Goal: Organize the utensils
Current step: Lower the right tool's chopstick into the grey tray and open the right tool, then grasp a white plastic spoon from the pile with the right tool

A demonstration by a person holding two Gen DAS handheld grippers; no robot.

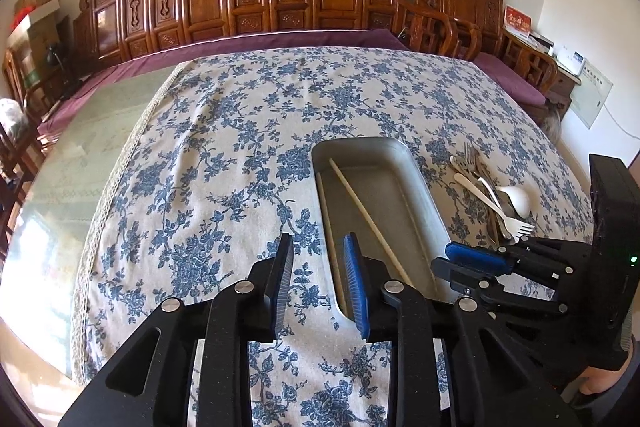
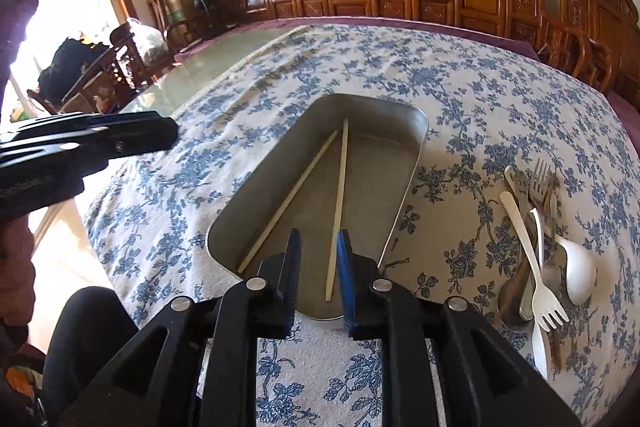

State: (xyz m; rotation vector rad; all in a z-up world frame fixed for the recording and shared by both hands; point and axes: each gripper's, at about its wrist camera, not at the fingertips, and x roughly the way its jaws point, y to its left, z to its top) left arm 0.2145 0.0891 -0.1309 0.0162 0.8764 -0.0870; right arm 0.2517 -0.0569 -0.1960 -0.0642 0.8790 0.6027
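Here a metal tray (image 2: 404, 163) sits on the blue-flowered tablecloth (image 2: 480, 95) with two chopsticks (image 2: 340, 187) lying loose inside it, their far ends close together toward twelve o'clock. The right gripper (image 2: 318, 259) hangs over the tray's near end, jaws narrowly parted and gripping nothing, one chopstick's near end showing in the gap. The left gripper (image 1: 320, 267), at the tray's nine o'clock, is partly open and empty, while a heap of forks and spoons (image 2: 536, 247) lies at three o'clock.
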